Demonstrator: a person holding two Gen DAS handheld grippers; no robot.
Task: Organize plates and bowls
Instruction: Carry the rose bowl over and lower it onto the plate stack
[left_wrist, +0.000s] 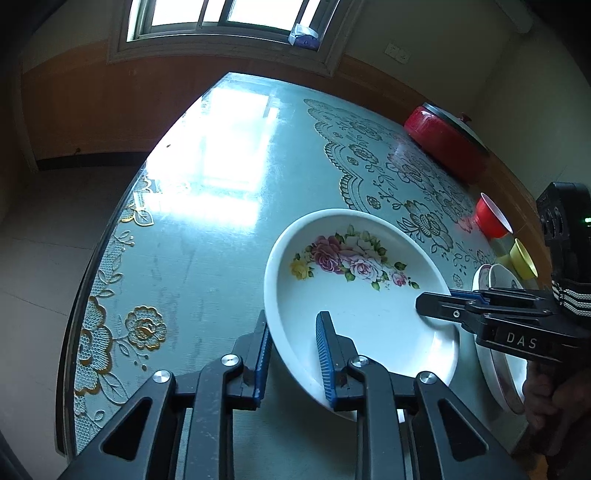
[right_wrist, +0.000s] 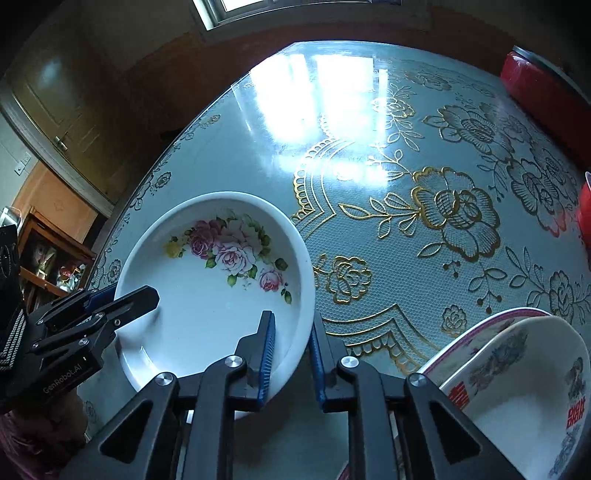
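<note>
Currently, both grippers are pointing steeply down at the white round plate with a rose print, which is sitting at centre right of the left wrist frame on the lace-patterned glass-topped table.

The left gripper is straddling the plate's near-left rim, one blue pad outside and one inside, pinching it. The right gripper is clamping the plate's right rim in the same way, with its jaws close together on the edge.

Each view is showing the opposite gripper reaching in from the side.

Only the left wrist view is showing the red lidded pot, the red cup and the yellow cup along the right edge.

Only the right wrist view is showing clearly, at lower right, a patterned white bowl resting in a pink-rimmed plate.
</note>
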